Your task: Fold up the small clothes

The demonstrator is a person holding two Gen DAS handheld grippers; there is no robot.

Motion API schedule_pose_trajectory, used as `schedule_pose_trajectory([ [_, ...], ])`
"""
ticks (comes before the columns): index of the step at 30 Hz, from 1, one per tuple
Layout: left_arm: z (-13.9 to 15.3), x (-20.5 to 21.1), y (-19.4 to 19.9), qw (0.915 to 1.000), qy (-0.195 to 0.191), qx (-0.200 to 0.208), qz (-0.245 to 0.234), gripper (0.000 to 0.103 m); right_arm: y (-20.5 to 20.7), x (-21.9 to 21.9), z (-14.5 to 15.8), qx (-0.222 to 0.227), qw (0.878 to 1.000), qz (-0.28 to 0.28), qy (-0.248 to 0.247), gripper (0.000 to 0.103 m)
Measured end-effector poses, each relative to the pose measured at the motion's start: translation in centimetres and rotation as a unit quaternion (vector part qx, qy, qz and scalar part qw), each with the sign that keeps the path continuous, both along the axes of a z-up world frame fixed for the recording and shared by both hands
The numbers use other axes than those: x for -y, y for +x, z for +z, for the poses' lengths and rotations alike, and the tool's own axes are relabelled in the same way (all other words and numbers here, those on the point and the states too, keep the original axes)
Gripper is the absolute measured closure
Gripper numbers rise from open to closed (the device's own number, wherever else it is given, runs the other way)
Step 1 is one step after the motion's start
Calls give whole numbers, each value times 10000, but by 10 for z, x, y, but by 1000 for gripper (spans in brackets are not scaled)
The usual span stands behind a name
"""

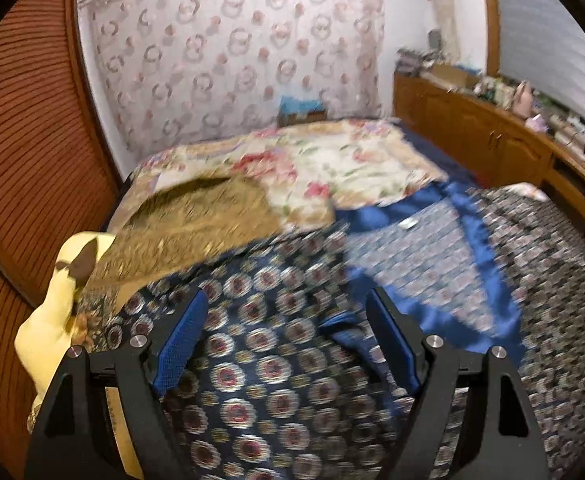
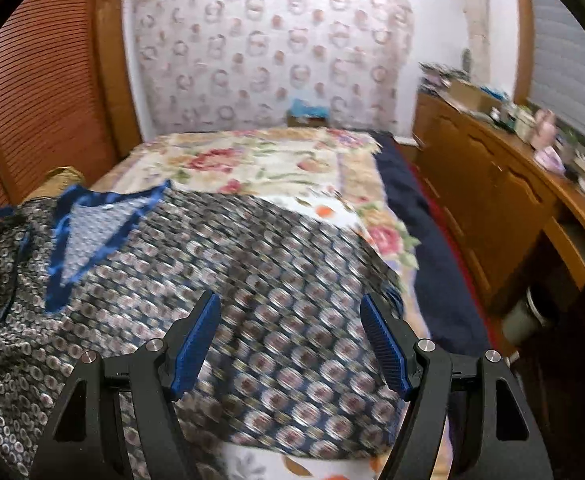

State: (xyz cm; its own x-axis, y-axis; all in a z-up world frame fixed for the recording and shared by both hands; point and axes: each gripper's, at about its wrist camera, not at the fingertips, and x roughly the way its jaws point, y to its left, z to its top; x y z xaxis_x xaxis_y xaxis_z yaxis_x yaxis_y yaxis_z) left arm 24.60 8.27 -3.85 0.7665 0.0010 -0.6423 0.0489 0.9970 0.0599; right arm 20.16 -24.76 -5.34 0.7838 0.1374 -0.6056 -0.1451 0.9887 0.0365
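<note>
Here my left claw (image 1: pixel 286 304) hangs over the bed (image 2: pixel 424 240) with its blue pads (image 1: pixel 182 344) spread wide and nothing between them. Below it lies the patterned garment (image 1: pixel 260 360), dark blue cloth covered in small round medallions, spread across the bedcover. Its bright blue satin neckline (image 1: pixel 452 208) forms a V ahead and to the right of my left claw, with a paler lining showing inside the V. The picture is smeared with blur, so I cannot tell how the cloth's folds run.

My right claw (image 2: pixel 288 304) is also spread wide, empty, and poised above the same garment (image 2: pixel 252 300). From this side the blue neckline (image 2: pixel 104 232) sits well to the left, and the garment's right edge ends just beside my right pad (image 2: pixel 384 344), where the floral bedspread (image 2: pixel 272 164) shows again. I cannot tell whether either claw touches the cloth.

To the left of my left claw a brownish-gold cloth (image 1: pixel 196 220) lies partly over the garment's far edge, and a pale yellow cloth (image 1: pixel 52 312) sits at the bed's left side. A slatted wooden door (image 1: pixel 32 128) stands on the left, a patterned hanging (image 2: pixel 272 52) covers the far wall, and a cluttered wooden cabinet (image 2: pixel 492 200) runs along the right.
</note>
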Motion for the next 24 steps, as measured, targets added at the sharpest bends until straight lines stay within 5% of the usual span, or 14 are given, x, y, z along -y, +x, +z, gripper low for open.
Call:
schedule_pose_trajectory([
  [10,3,73,-19,9907,-343,104,-1315,21,7,12,-17,-681,9959,-556,230,29],
  [24,-37,130,-17,9693,-765,-757,-2213,21,20,18,-42,-1320,9841,-560,1050,33],
])
